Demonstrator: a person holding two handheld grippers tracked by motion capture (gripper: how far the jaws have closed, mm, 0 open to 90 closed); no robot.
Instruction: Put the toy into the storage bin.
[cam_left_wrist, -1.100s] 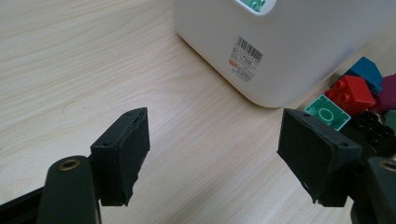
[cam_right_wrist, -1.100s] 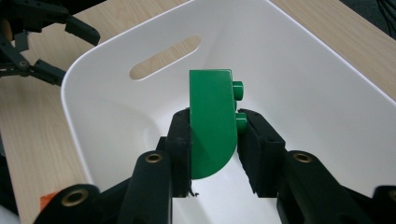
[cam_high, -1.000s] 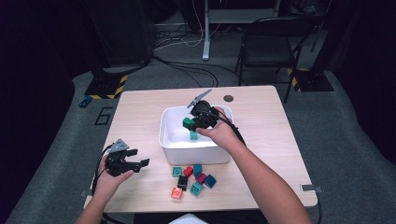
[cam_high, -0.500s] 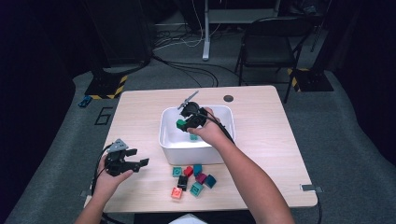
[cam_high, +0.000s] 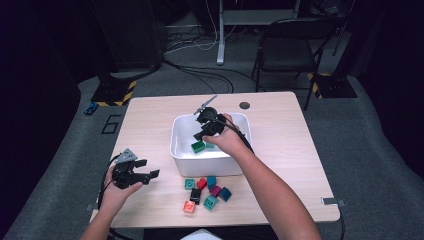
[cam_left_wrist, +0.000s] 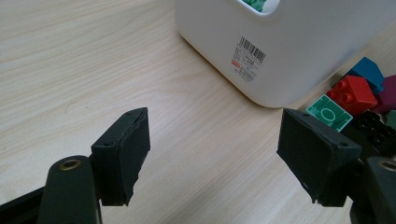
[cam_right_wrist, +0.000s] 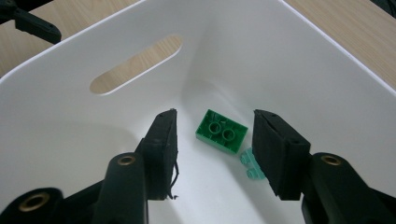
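A: Item one, the container?

B: White plastic bin (cam_high: 210, 162) on the wooden bench (cam_high: 290, 150), with a slot handle cut in an end wall. A barcode sticker (cam_left_wrist: 249, 59) with a small red mark sits on its outer side; the print is too small to read.

A: Contents?

B: One green brick (cam_right_wrist: 221, 131), lying underside up on the bin floor, showing two round sockets. Just beside it, a pale teal brick (cam_right_wrist: 250, 164), partly hidden behind a jaw.

A: Right gripper (cam_right_wrist: 214, 149)?

B: Held down inside the bin, above the green brick. Its jaws have just been opening and stand apart; the green brick lies loose below the gap, and the pads do not press on it.

A: Left gripper (cam_left_wrist: 215, 154)?

B: Held in the person's left hand (cam_high: 117, 192) over the near left of the bench, well apart from the bin. Jaws wide open, nothing between them.

A: Loose stock on the bench?

B: A cluster of bricks (cam_high: 205, 191) just in front of the bin: red, dark teal, magenta, black, a salmon one and mint-green ones showing their undersides. No lettering can be read on any.

A: Other fixtures?

B: A dark round port (cam_high: 244, 105) in the bench top beyond the bin.
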